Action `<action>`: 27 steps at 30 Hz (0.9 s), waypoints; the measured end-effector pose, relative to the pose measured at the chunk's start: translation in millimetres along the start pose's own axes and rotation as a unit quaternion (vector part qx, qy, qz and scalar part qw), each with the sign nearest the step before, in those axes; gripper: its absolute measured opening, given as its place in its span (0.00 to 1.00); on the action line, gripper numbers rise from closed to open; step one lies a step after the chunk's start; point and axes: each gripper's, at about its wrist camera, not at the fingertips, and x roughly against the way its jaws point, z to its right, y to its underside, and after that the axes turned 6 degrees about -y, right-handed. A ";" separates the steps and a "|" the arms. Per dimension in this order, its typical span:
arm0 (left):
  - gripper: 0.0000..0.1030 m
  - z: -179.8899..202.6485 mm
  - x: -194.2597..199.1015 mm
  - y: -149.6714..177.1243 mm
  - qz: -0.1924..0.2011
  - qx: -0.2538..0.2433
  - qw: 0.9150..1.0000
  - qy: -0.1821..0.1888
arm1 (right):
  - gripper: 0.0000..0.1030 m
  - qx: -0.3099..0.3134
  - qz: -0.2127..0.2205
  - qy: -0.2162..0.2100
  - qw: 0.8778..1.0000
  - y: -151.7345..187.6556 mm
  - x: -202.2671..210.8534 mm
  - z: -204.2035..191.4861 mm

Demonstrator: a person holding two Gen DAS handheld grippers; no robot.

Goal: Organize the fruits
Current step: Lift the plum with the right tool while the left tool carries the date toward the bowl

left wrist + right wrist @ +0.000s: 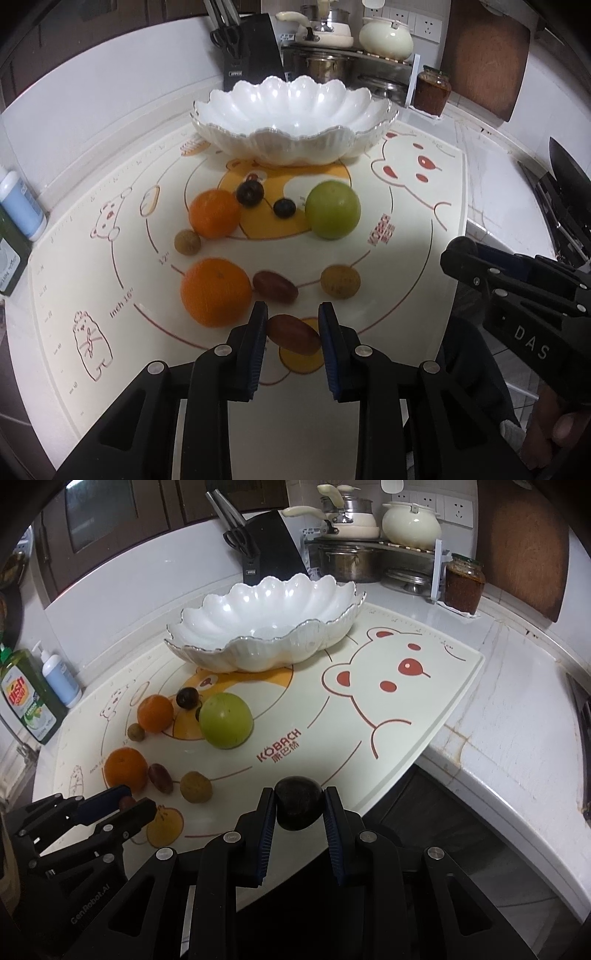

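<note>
The right gripper [300, 806] is clamped on a dark round fruit [298, 806], pinched between both blue pads above the mat's [424, 716] near edge. The left gripper [293, 328] has its fingers either side of a reddish oval grape [293, 333]; the left pad touches it, but whether the right pad presses it I cannot tell. Just beyond lie a large orange [215, 291], a second red grape [275, 287] touching it, and a brown longan [340, 281]. Toward the mat's middle sit a smaller orange [214, 218], another longan [187, 242], two dark plums [250, 192] and a green apple [332, 209]. The white scalloped bowl [236, 110] stands at the mat's far edge, holding no fruit.
</note>
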 end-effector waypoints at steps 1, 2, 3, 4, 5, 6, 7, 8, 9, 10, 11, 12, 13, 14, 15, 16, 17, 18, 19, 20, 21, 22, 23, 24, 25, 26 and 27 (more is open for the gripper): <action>0.27 0.2 0.7 -2.1 0.002 0.000 1.000 0.000 | 0.26 0.000 0.002 -0.001 1.000 -1.8 0.4 0.1; 0.27 0.3 1.4 -4.7 0.003 -0.001 1.000 0.000 | 0.26 0.001 0.003 -0.001 1.000 -3.3 0.8 0.1; 0.27 0.6 1.7 -6.8 0.005 -0.001 1.000 0.000 | 0.26 0.001 0.005 -0.001 1.000 -5.5 1.1 0.2; 0.27 0.5 2.2 -9.9 0.007 -0.001 1.000 -0.001 | 0.26 0.002 0.007 -0.001 1.000 -7.4 1.2 0.1; 0.27 0.4 2.7 -11.8 0.009 -0.001 1.000 -0.001 | 0.26 0.002 0.008 -0.001 1.000 -9.4 2.0 0.2; 0.27 -0.1 3.2 -14.1 0.011 -0.001 1.000 0.000 | 0.26 0.003 0.010 -0.002 1.000 -11.7 2.2 0.1; 0.27 -0.5 3.7 -16.7 0.013 -0.001 1.000 -0.001 | 0.26 0.003 0.012 -0.003 1.000 -14.3 2.7 -0.1; 0.27 -0.8 4.0 -19.8 0.016 0.000 1.000 -0.001 | 0.26 0.005 0.015 -0.003 1.000 -16.6 3.4 -0.3; 0.27 -1.1 4.4 -22.8 0.018 0.000 1.000 -0.001 | 0.26 0.006 0.018 -0.003 1.000 -19.3 4.1 -0.7; 0.28 -1.5 4.8 -26.3 0.021 0.000 1.000 -0.001 | 0.26 0.006 0.021 -0.004 1.000 -22.2 4.6 -0.9; 0.27 -1.6 5.2 -28.9 0.022 0.000 1.000 -0.001 | 0.26 0.007 0.023 -0.005 1.000 -24.9 5.1 -1.0; 0.27 -1.9 5.6 -31.9 0.025 0.000 1.000 -0.002 | 0.26 0.008 0.025 -0.006 1.000 -27.7 5.5 -1.2; 0.28 -2.0 6.4 -34.4 0.027 -0.001 1.000 -0.002 | 0.27 0.009 0.028 -0.007 1.000 -30.6 6.0 -1.4; 0.28 -2.5 7.2 -37.9 0.031 -0.001 1.000 -0.003 | 0.27 0.009 0.030 -0.007 0.999 -33.3 6.6 -1.6; 0.28 -2.9 7.8 -40.6 0.033 -0.001 0.999 -0.004 | 0.26 0.011 0.033 -0.007 0.999 -36.5 7.4 -1.9; 0.27 -3.3 8.1 -43.5 0.035 -0.001 0.999 -0.004 | 0.26 0.012 0.036 -0.007 0.999 -39.2 7.8 -1.9; 0.27 -3.3 8.3 -46.9 0.038 -0.001 0.999 -0.003 | 0.26 0.012 0.037 -0.007 0.999 -42.1 7.9 -1.8; 0.28 -3.3 8.4 -49.4 0.039 -0.002 0.999 -0.003 | 0.26 0.012 0.039 -0.007 0.999 -44.9 8.4 -1.6; 0.28 -3.3 8.4 -53.0 0.041 -0.002 0.999 -0.003 | 0.26 0.013 0.042 -0.006 0.999 -47.6 9.0 -1.4; 0.28 -3.7 8.4 -55.8 0.042 -0.002 0.999 -0.002 | 0.26 0.013 0.043 -0.005 0.999 -50.4 9.3 -1.0; 0.28 -3.9 8.5 -58.2 0.043 -0.002 0.999 -0.002 | 0.26 0.013 0.045 -0.005 0.999 -53.2 9.8 -0.5; 0.28 -4.2 8.6 -61.1 0.045 -0.003 0.999 -0.003 | 0.26 0.013 0.046 -0.005 0.999 -56.4 10.2 -0.1; 0.28 -4.7 9.0 -64.4 0.047 -0.003 0.999 -0.003 | 0.26 0.013 0.048 -0.005 0.999 -59.3 10.3 0.0; 0.28 -5.1 9.3 -67.8 0.049 -0.003 0.999 -0.003 | 0.26 0.014 0.050 -0.005 0.999 -62.8 10.5 -0.1; 0.28 -5.4 9.4 -71.0 0.051 -0.004 0.999 -0.004 | 0.26 0.014 0.052 -0.004 0.999 -65.5 10.7 -0.1; 0.28 -6.3 9.2 -74.9 0.053 -0.004 0.999 -0.005 | 0.26 0.015 0.054 -0.004 0.998 -69.0 10.6 0.0; 0.28 -7.0 9.0 -78.6 0.054 -0.004 0.999 -0.005 | 0.26 0.015 0.055 -0.004 0.998 -71.8 10.1 0.2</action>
